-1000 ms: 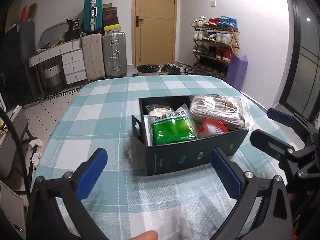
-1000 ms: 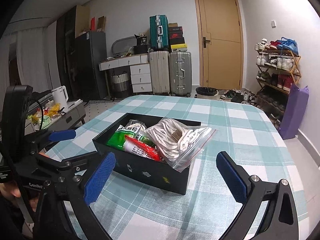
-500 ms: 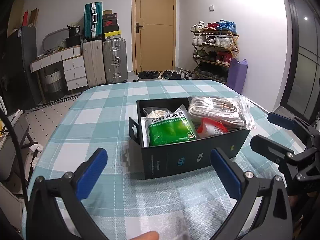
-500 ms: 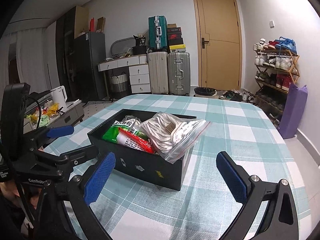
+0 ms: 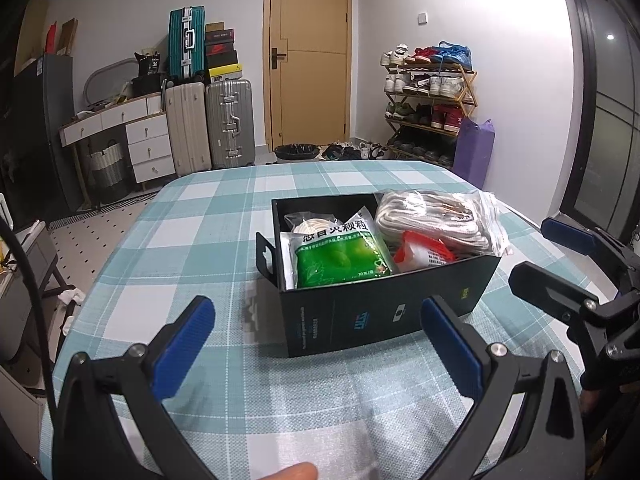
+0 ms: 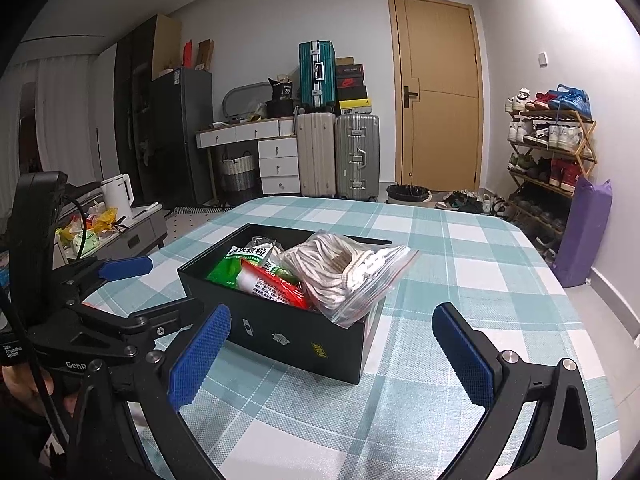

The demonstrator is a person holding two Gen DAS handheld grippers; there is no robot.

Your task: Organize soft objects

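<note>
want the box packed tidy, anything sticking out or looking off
Yes: the clear zip bag of pale fabric rides above the rim of the black box and overhangs its end wall, not tucked in. The green packet and red packet sit inside, leaning.

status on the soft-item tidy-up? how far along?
Done: green packet, red packet and clear bag of cloth all sit in the black box. In hand: nothing; left hand-held gripper and right hand-held gripper are open. Left: no loose soft items visible on the table.

A black box (image 5: 384, 312) sits on the teal-checked table (image 5: 208, 240).
</note>
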